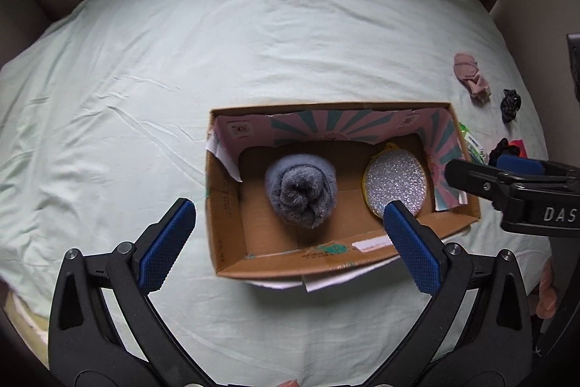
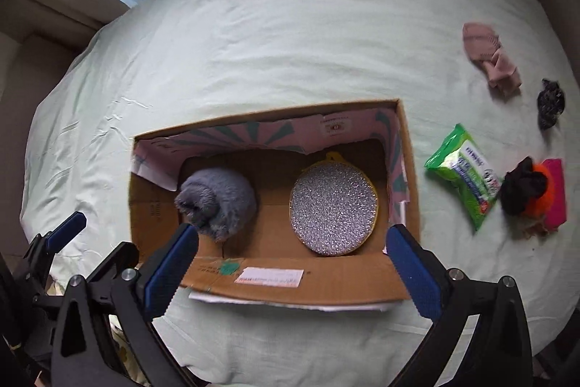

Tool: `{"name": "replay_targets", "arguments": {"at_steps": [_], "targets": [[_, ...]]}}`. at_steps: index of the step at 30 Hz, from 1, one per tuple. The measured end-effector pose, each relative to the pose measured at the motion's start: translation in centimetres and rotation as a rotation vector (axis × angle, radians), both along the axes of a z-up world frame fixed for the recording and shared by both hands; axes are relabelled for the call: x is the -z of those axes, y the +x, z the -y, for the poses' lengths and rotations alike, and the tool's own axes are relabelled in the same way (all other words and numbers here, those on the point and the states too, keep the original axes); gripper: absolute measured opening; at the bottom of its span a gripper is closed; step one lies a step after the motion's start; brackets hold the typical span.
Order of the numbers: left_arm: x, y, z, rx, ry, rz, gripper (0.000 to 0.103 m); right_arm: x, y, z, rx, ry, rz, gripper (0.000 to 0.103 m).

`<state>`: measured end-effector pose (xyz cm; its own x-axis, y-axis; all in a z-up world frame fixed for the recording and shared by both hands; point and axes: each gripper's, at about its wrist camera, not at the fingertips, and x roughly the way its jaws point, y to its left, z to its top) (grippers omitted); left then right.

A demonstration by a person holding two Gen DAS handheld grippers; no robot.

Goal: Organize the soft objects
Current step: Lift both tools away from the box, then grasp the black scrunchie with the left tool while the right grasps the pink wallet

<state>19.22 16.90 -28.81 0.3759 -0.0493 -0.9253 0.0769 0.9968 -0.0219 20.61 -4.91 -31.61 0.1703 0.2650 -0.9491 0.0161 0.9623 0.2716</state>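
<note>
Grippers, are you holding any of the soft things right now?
No. The left gripper and right gripper both hang open and empty above the cardboard box.

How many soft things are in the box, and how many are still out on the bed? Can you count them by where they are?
In the cardboard box: 2 (grey rolled towel, silver glittery pad)
Out on the bed: 5 (pink cloth, dark scrunchie, green wipes pack, black cloth, pink-and-orange item)
Total: 7
</note>
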Motion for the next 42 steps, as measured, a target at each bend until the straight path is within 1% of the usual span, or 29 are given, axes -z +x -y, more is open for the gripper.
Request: {"name": "replay_targets", "arguments": {"at_steps": [2,4,5,9,12,17,19,21,24,27,30,36,39,42], "targets": [[-1.9,-1.0,-0.2,-0.005,-0.014,0.026,0.103,-2.5,-0.8,-0.1,-0.013,-0.021,0.045,0.103],[-4.0,-2.1,-0.4,-0.011,-0.03,0.057,0.103,-4.3,-1.7,-0.3,-0.023,-0.045,0.081,0.103],[-4.9,-2.6,-0.3,-0.012,-0.033,0.069,0.103,-5.8,-2.4,-0.3,-0.029,-0.058,0.109,0.103],[-8.8,-4.9,-0.3,-0.015,-0.044,0.126,0.103,-10.2,-4.7,0.0,-0.026,-0.066,0.191,0.103],[-11.8,-6.7,-0.2,-0.011,-0.073,0.178,0.103,-13.1,-6.7,0.5,-0.017,-0.068,0.26,0.103],[-16.3,-9.7,0.7,0.012,-0.053,0.271,0.103,-17.2,-9.9,1.6,-0.007,-0.093,0.356,0.103],[-17.6,-10.7,0.9,0.015,-0.057,0.302,0.103,-19.3,-11.5,2.4,0.011,-0.109,0.41,0.103],[-18.7,-11.5,1.2,0.021,-0.077,0.32,0.103,-21.1,-12.7,3.3,0.031,-0.109,0.453,0.103],[-19.6,-12.3,1.9,0.036,-0.097,0.339,0.103,-23.4,-14.3,4.6,0.065,-0.111,0.513,0.103],[-20.0,-12.4,3.3,0.068,-0.106,0.348,0.103,-24.6,-15.5,6.0,0.098,-0.142,0.554,0.103],[-20.2,-12.3,5.1,0.1,-0.125,0.352,0.103,-24.8,-16.3,7.8,0.136,-0.158,0.568,0.103],[-19.9,-12.2,10.2,0.158,-0.147,0.372,0.103,-24.0,-17.4,13.9,0.214,-0.165,0.558,0.103],[-19.5,-11.7,13.0,0.158,-0.159,0.381,0.103,-23.6,-17.6,16.9,0.221,-0.183,0.551,0.103],[-18.4,-10.5,16.8,0.156,-0.169,0.37,0.103,-22.7,-17.2,20.6,0.206,-0.19,0.543,0.103]]}}
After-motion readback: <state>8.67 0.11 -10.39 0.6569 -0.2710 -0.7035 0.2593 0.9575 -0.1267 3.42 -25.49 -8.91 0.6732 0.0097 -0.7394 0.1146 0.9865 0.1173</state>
